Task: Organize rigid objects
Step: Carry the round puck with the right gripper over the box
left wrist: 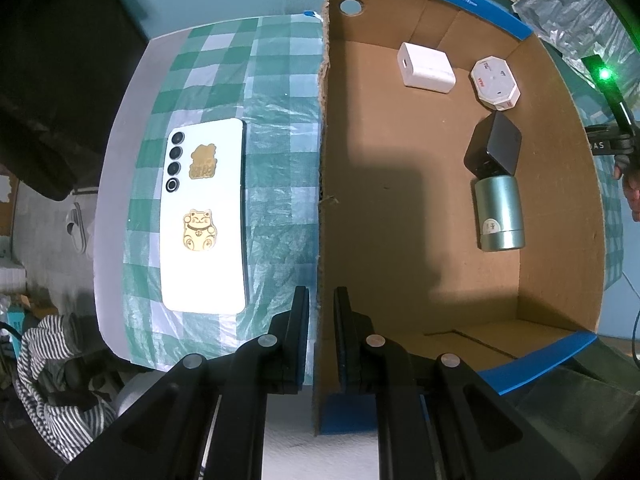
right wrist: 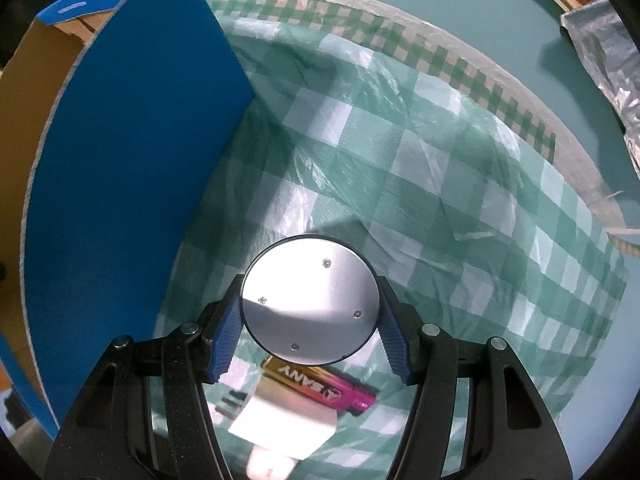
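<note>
My left gripper (left wrist: 321, 320) points down and is shut on the left wall (left wrist: 322, 160) of an open cardboard box. On the box floor lie a white cube charger (left wrist: 426, 65), a white round case (left wrist: 495, 82), a black cube (left wrist: 494, 148) and a pale green cylinder (left wrist: 500, 212). A white phone (left wrist: 208, 240) with gold cat stickers lies face down on the checked cloth left of the box. My right gripper (right wrist: 310, 344) is shut on a round silver disc (right wrist: 310, 300), held above the cloth beside the box's blue outer wall (right wrist: 132, 160).
Under the disc lie a pink and gold lighter (right wrist: 320, 388) and a white flat object (right wrist: 284, 420). A silver foil bag (left wrist: 580, 12) lies beyond the box. Striped cloth (left wrist: 44, 360) sits off the table's left edge. A person's hand (left wrist: 632, 192) shows at the right.
</note>
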